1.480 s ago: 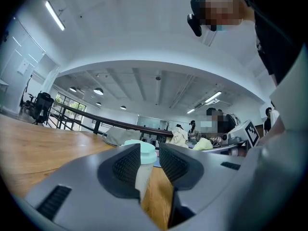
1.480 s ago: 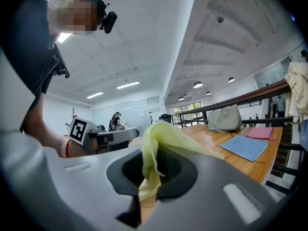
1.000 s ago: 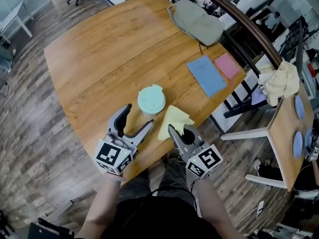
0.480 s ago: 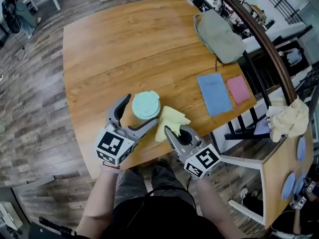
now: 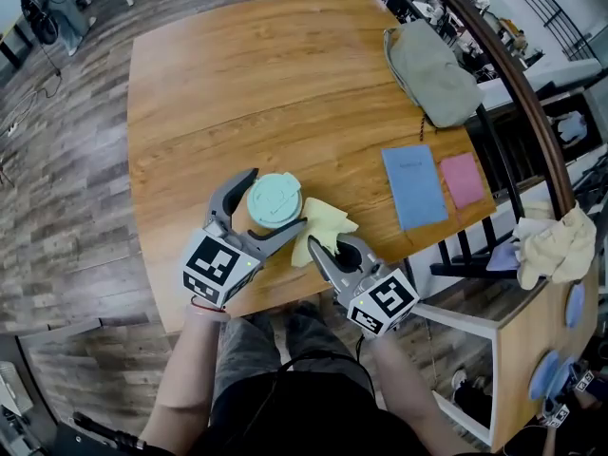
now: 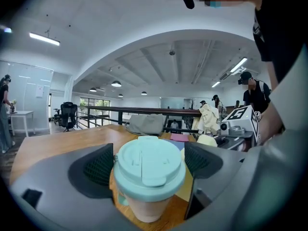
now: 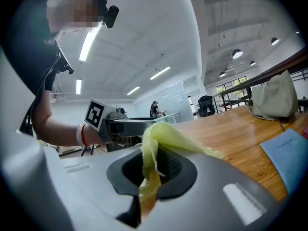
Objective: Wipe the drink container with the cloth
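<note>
Open-plan office: swivel chair point(image 6: 68, 115) and white desk point(image 6: 19, 113) at far left, strip lights point(image 6: 44, 38) overhead, wood-plank floor point(image 5: 66, 207).

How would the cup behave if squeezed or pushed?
The cup likely tips if pushed high: it's tall, with a base narrower than its lid. Its wall looks like paper, so a hard squeeze may dent it. Weight unknown: the lid hides the contents.

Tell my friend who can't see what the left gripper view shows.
A mint-lidded cup stands on a wooden table between the left gripper's open jaws, which have just been opening. A yellow cloth shows behind it, to the right.
</note>
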Demonstrator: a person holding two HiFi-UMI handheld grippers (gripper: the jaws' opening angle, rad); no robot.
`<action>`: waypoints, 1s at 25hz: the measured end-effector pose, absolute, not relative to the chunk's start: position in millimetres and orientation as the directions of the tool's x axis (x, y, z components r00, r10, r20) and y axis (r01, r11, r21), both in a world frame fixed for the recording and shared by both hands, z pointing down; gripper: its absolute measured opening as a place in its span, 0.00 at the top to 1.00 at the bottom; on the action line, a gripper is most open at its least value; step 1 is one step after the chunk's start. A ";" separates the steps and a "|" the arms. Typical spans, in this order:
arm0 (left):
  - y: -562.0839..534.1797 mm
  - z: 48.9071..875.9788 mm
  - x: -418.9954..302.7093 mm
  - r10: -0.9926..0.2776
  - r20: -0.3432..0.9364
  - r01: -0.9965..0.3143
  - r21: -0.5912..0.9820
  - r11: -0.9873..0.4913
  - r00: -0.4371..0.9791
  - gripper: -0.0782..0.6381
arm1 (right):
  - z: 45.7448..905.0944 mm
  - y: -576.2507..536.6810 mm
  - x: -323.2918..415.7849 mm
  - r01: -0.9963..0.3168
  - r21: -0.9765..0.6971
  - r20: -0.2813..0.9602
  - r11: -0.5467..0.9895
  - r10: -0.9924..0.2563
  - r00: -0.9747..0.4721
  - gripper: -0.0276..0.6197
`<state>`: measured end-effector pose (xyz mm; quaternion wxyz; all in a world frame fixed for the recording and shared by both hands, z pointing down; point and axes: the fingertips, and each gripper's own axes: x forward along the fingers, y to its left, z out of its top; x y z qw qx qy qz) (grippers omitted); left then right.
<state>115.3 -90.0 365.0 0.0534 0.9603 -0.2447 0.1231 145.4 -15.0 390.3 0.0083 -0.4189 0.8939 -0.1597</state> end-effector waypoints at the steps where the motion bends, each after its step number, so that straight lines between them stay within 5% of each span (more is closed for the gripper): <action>1: -90.8 365.2 116.5 -0.456 0.265 -0.482 0.041 -0.875 0.850 0.28 | 390.5 -15.7 145.8 -0.744 -0.301 0.116 0.597 -0.752 -0.649 0.93; 25: -122.9 360.1 107.6 -0.367 0.174 -0.397 0.190 -0.898 0.914 0.28 | 378.9 -52.1 123.0 -0.700 -0.281 0.058 0.657 -0.717 -0.695 0.93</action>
